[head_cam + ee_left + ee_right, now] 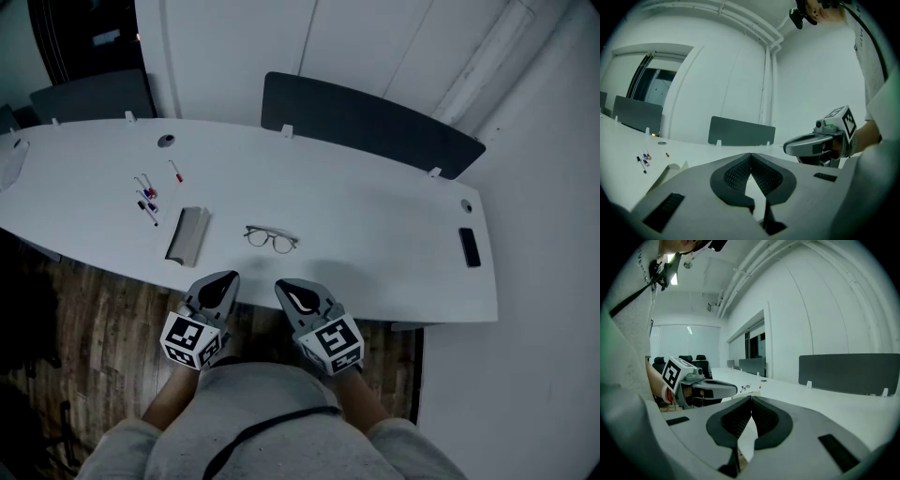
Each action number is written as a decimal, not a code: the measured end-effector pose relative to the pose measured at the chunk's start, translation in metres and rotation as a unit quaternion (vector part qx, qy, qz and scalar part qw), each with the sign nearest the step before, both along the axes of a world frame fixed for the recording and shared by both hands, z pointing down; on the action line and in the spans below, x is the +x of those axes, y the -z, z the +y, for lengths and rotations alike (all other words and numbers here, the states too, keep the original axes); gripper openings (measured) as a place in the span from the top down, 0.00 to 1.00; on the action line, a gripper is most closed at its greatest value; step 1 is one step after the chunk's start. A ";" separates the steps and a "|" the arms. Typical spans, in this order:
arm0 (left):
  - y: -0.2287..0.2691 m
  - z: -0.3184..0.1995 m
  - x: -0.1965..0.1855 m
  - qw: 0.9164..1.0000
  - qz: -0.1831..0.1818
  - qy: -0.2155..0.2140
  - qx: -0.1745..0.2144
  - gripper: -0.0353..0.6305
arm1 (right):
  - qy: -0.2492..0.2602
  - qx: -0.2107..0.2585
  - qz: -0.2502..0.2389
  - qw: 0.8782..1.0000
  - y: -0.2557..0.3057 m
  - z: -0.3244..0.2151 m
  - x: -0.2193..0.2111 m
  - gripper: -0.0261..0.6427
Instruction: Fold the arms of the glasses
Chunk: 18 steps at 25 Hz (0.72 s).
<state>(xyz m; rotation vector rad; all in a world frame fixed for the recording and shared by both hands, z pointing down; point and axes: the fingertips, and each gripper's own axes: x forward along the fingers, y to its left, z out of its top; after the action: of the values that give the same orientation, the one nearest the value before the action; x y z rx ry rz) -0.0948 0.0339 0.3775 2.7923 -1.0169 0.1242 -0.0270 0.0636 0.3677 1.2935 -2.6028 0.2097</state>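
Left gripper [751, 155]: jaws closed, ribbed pads meeting at the tips. Right gripper [751, 399]: same, jaws together pad on pad. Neither is on anything.

Both grippers sit side by side at the near edge of the table [375, 220], tips pointing toward the far side and slightly apart from each other. Each is held in a hand, with its marker cube on the near end. In the left gripper view the right gripper shows off to the right, and in the right gripper view the left one shows off to the left. Grey sleeves and a dark strap are nearest in the head view.

Glasses [271, 238] lie flat on the white table just beyond the grippers, about between the two tips and not touching either. They are too small to tell how the arms lie. The tabletop between grippers and glasses is bare.

Grey case [187, 234] lies left of the glasses, near but apart from them. Loose pens [147, 199] are scattered farther left, and one red pen [175, 171] lies beyond those. A round grommet [166, 141] sits near the far edge. A dark phone [470, 247] lies at the right end, well apart from the rest. A dark divider [366, 122] stands along the far edge. Wood floor [94, 319] shows below the near edge.
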 end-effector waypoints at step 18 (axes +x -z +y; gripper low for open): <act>0.009 0.095 -0.066 0.997 0.031 -0.068 -0.017 0.92 | -0.108 -0.014 -0.031 0.994 0.013 0.099 -0.080 0.93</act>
<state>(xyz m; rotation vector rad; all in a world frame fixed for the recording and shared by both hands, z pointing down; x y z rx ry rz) -0.1609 0.1284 0.3684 2.8137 -0.8021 0.0707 -0.1067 0.1621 0.3548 1.5830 -2.4963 0.3272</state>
